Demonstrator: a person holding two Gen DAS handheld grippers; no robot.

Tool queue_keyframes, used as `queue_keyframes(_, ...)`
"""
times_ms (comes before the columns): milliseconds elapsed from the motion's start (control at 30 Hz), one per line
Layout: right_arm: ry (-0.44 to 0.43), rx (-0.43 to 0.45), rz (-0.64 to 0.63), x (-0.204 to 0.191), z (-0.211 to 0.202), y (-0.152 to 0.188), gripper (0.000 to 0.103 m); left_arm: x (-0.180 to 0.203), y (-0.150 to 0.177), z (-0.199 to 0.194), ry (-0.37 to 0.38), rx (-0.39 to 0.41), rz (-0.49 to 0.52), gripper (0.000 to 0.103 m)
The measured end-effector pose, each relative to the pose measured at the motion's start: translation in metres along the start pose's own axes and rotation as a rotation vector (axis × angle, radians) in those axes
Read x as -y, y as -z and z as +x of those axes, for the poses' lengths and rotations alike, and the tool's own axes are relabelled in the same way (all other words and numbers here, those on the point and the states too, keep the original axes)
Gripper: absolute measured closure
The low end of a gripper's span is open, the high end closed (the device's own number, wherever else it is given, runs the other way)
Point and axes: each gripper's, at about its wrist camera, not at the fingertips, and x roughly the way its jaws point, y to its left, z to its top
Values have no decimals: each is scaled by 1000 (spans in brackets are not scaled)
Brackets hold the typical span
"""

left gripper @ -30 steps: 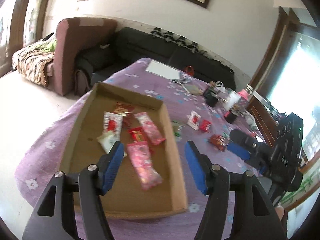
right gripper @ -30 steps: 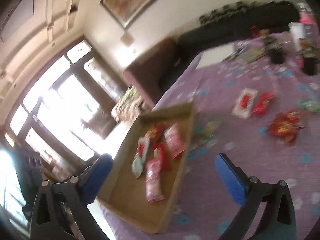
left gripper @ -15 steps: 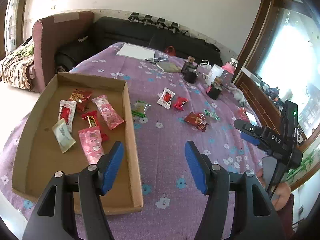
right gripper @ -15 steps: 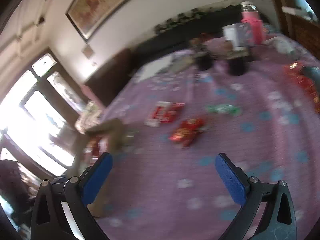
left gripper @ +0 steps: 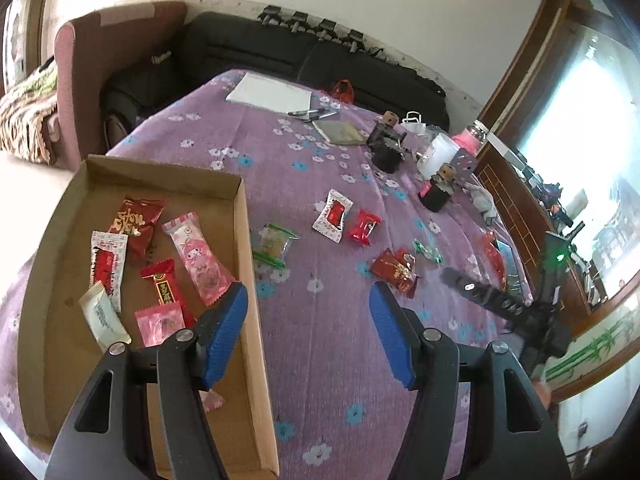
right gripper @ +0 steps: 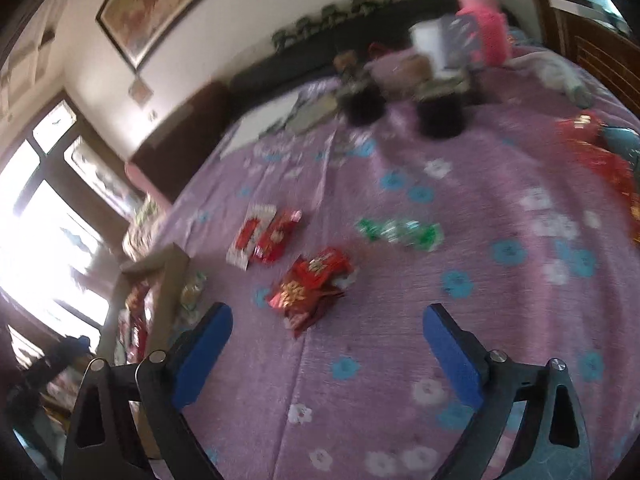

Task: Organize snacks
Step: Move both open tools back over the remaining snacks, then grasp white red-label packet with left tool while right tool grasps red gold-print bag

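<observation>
Above a purple floral tablecloth (left gripper: 320, 340), left gripper (left gripper: 308, 334) and right gripper (right gripper: 326, 354) both spread wide, holding nothing. Cardboard tray (left gripper: 244, 232) with wrapped snacks at nine o'clock; crumpled red snack packet (right gripper: 312, 286) at twelve o'clock of right gripper, just ahead.

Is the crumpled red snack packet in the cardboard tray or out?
Out: the crumpled red snack packet lies on the purple tablecloth, beyond the cardboard tray.

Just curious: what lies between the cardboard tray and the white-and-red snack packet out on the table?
In the left wrist view, a clear green-edged packet lies between the tray and the white-and-red packet.
</observation>
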Motion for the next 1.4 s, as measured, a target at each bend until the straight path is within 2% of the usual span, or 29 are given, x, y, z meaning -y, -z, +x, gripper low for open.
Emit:
queue_keyframes(233, 94, -45, -42, -24, 48, -6, 11, -9, -11, 19, 2, -49, -26, 41)
queue_keyframes(300, 123, -54, -61, -30, 62, -6, 19, -8, -21, 29, 4, -67, -43, 41)
queue_keyframes(367, 198, -46, -107, -37, 67, -5, 42, -4, -32, 43, 3, -103, -41, 41)
queue_keyframes(400, 225, -51, -122, -38, 66, -3, 45, -3, -37, 49, 2, -119, -43, 41)
queue_keyframes(467, 225, -68, -115, -34, 58, 0, 47, 4, -46, 63, 15, -158, -47, 41)
queue_keyframes(600, 291, -75, -99, -11, 33, 13, 47, 24, -64, 96, 5, -195, 5, 41)
queue_keyframes(767, 165, -10, -15, 22, 13, 21, 46, 39, -85, 157, -13, -224, 39, 41)
queue_keyframes(900, 173, 4, -45, 18, 14, 21, 43, 45, -86, 189, -15, -250, 42, 41)
queue_keyframes(967, 161, 0, -61, 15, 17, 20, 31, 49, -85, 199, -31, -252, 65, 41)
queue_keyframes(1033, 160, 0, -80, 10, 18, 21, 26, 53, -85, 208, -55, -253, 91, 41)
queue_keyframes(1133, 181, -16, -92, 7, 20, 21, 26, 54, -84, 223, -90, -265, 116, 41)
queue_keyframes(1200, 147, -20, -50, 14, 17, 18, 26, 60, -81, 225, -113, -255, 165, 41)
queue_keyframes(1233, 120, -22, -19, 20, 14, 16, 26, 63, -80, 226, -131, -254, 194, 48)
queue_keyframes(1267, 112, -24, -5, 23, 13, 15, 27, 67, -77, 226, -168, -247, 234, 66)
queue_keyframes(1300, 116, -29, -2, 26, 13, 14, 28, 70, -76, 227, -196, -244, 265, 74)
queue_keyframes(1367, 109, -37, 11, 30, 10, 11, 29, 77, -69, 224, -207, -251, 313, 76)
queue_keyframes(1400, 73, -43, 40, 37, 8, 9, 29, 78, -67, 222, -209, -254, 321, 77)
